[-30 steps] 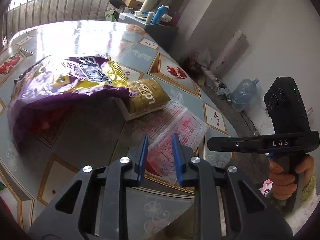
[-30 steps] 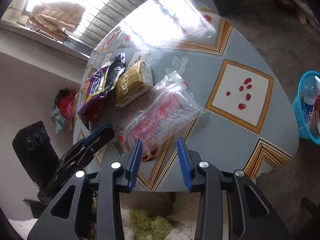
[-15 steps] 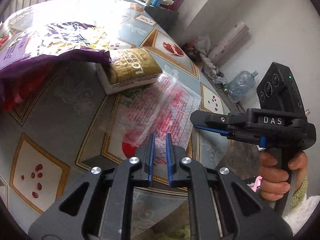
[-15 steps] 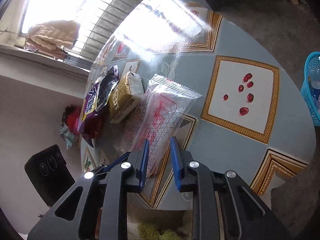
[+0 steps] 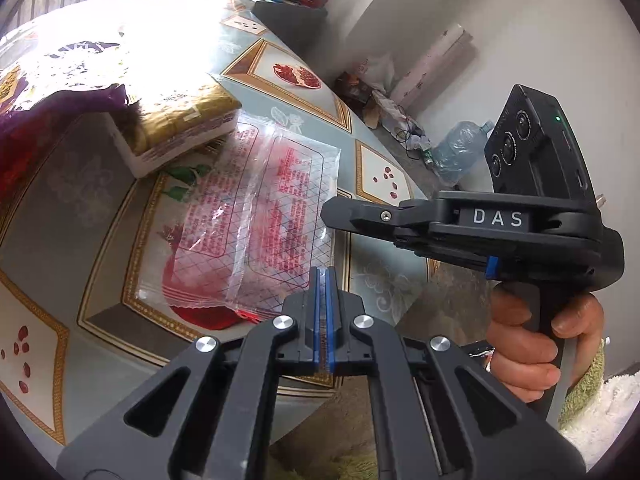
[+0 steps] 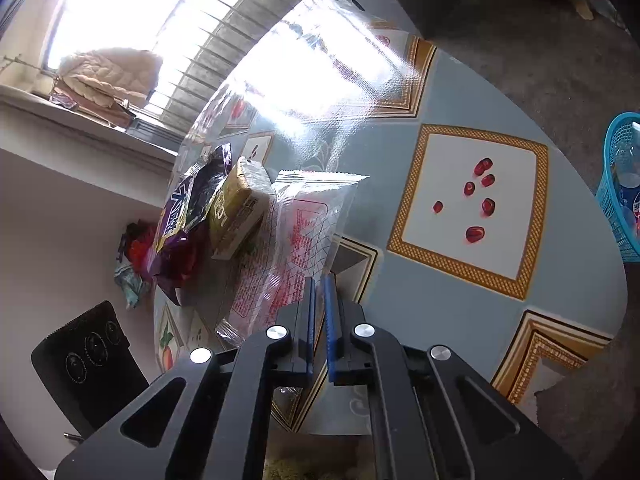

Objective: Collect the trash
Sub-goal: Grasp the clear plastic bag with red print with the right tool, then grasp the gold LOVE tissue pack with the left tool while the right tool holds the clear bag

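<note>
Left gripper (image 5: pixel 322 276): jaws have just been closing, now clamped on the near edge of the clear wrapper (image 5: pixel 256 216)
Right gripper (image 6: pixel 319 286): jaws have just been closing, now pinched on the same wrapper's corner, thin film between the pads
Wrapper: straight ahead of both grippers, flat on the table (image 6: pixel 460 312), far end touching the gold packet (image 5: pixel 180 120)
Bin: blue basket (image 6: pixel 618 184) well off to the right gripper's right, on the floor
Risk: slick film may slide out of the pads on lifting; two grips pulling apart could tear it; dragging could nudge the gold packet
</note>
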`<control>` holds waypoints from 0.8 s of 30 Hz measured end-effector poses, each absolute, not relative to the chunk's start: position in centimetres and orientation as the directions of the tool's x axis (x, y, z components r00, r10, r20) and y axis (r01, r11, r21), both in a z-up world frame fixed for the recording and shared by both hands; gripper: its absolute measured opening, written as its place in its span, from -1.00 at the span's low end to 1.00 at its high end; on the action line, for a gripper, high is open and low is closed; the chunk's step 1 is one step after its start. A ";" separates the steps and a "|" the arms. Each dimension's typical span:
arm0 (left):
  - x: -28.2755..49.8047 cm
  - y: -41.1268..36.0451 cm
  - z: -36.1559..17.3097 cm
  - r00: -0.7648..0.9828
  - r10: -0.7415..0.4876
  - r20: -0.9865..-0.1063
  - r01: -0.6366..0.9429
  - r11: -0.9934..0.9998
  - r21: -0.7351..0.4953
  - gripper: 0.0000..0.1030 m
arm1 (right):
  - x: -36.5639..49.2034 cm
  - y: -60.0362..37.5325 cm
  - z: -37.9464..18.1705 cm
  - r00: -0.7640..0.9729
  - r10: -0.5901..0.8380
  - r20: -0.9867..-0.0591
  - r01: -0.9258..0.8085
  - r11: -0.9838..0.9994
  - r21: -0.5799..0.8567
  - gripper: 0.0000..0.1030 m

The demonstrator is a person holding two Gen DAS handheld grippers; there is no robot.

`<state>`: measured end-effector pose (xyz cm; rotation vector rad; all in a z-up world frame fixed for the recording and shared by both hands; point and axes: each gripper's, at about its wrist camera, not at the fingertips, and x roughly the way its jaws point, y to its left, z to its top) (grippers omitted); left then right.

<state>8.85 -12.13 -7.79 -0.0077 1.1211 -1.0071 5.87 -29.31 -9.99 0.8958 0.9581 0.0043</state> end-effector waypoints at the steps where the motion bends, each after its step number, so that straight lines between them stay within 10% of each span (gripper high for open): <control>1: 8.9 -12.2 -7.7 0.058 -0.674 -0.736 0.662 0.578 -0.477 -0.95 | 5.8 -29.4 -9.8 0.607 0.368 -0.705 0.365 0.658 0.658 -0.92; 15: 14.5 -13.3 -1.6 0.420 -0.555 -0.718 0.682 0.715 -0.154 -0.91 | 3.5 -33.3 -8.8 0.629 0.232 -0.742 0.418 0.703 0.575 -0.92; 19: 17.1 -15.8 -2.4 0.420 -0.491 -0.763 0.679 0.728 -0.095 -0.38 | 3.1 -33.7 -9.2 0.635 0.239 -0.735 0.420 0.692 0.588 -0.92; 24: 19.4 -18.1 -4.4 0.419 -0.388 -0.821 0.657 0.754 -0.021 -0.35 | 2.6 -33.8 -9.2 0.648 0.243 -0.722 0.413 0.684 0.601 -0.92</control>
